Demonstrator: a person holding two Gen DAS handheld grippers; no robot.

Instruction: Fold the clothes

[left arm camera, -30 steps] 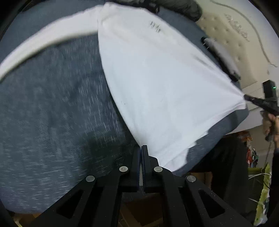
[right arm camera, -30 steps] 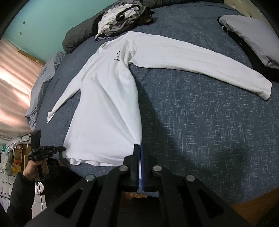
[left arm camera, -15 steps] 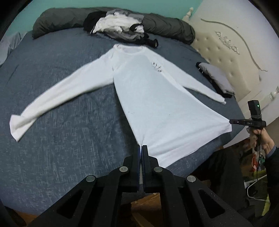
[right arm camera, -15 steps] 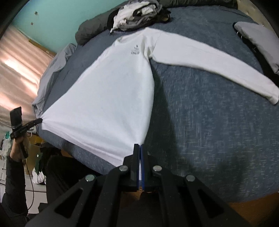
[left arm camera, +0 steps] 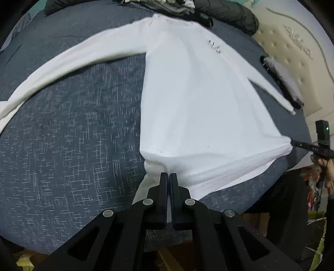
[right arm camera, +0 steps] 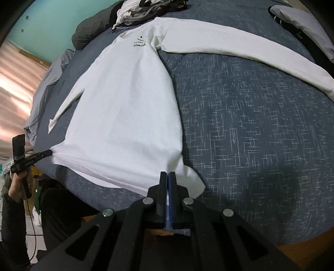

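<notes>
Nearest, left gripper [left arm camera: 168, 174] clenched on one bottom-hem corner of the white long-sleeved shirt [left arm camera: 194, 100], fingers [left arm camera: 163, 187] pressed together with cloth pinched between. Right gripper [right arm camera: 168, 174] likewise clamped on the opposite hem corner, a small flap of fabric spilling out beside its tip. Hem drawn taut between the two grips, lifted slightly off the bed [right arm camera: 240, 125] at the near edge.

Beyond that, body of the shirt spread flat, front up, on the blue-grey patterned bedcover; both sleeves stretched outward, collar pointing away toward a dark bolster and a pile of other clothes [right arm camera: 146, 8] (greys, white, black, jumbled) at the far side. Folded grey garment [right arm camera: 302, 23] near the headboard side.

Soft, light knit by the look of it: limp, no stiffness, creasing wherever pulled, likely to sag in the middle when raised. Not slippery, not fragile. Best held at corners and seams, such as hem corners, shoulders and cuffs, to keep edges straight.

Small black chest print [right arm camera: 140, 42]: a smiling-face mark over script reading roughly "Smile"; finer line of lettering above too small to read.
</notes>
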